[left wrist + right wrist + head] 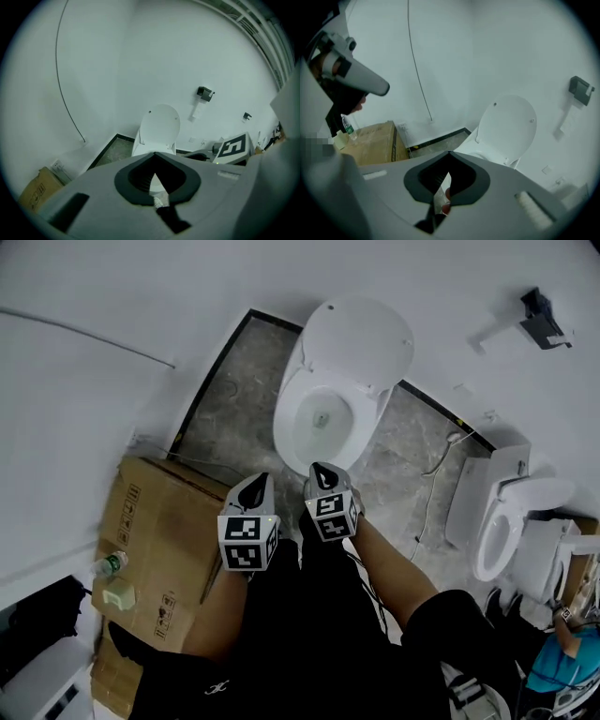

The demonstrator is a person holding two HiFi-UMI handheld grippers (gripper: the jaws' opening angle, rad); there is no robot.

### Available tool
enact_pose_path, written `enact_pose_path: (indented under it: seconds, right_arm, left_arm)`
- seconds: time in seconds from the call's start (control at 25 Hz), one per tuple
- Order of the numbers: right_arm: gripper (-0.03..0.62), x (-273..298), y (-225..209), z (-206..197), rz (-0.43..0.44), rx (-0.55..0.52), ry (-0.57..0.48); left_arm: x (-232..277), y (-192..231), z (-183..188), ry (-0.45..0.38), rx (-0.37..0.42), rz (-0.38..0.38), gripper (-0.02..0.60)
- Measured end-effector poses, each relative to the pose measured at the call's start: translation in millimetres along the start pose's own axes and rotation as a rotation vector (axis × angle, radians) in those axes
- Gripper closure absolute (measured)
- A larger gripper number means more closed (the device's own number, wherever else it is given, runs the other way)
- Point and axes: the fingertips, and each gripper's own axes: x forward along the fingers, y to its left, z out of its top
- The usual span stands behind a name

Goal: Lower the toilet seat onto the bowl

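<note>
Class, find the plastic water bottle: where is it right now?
In the head view, the plastic water bottle sits lower left on the cardboard box, beside a pale green block.

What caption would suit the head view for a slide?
The left claw and right claw, both shut and empty, hover before a toilet with raised lid; cardboard box at left.

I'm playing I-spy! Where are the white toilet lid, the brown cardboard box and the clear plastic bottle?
White toilet lid [361, 338], head view, middle of the raised lid.
Brown cardboard box [164, 540], head view, its top face.
Clear plastic bottle [107, 566], head view, its body.
</note>
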Motion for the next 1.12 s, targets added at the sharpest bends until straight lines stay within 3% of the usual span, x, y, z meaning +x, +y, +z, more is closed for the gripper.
enact_pose_path:
  seconds: [0.24,0.56,0.84,1.12]
  right_arm:
    - [0.588,-68.8,-8.7,81.4,-0.077,0.092,-0.218]
    - [0.588,-142.9,-10.7,167.8,-0.132,0.178,-0.430]
    - [0.588,-192.1,1.3,221.7,-0.152,0.196,-0.544]
    - [0.588,-214.1,8.0,241.8,-0.166,0.200,-0.584]
  left_arm:
    - [-30.1,0.8,27.5,-0.066,-0.023,0.021,0.574]
    - [-66.7,-2.3,91.6,-0.184,0.019,0.031,0.574]
    - [-108.5,-9.6,142.1,-0.297,0.104,0.018,0.574]
    - [-137.8,-12.0,179.9,-0.394,0.134,0.012,0.574]
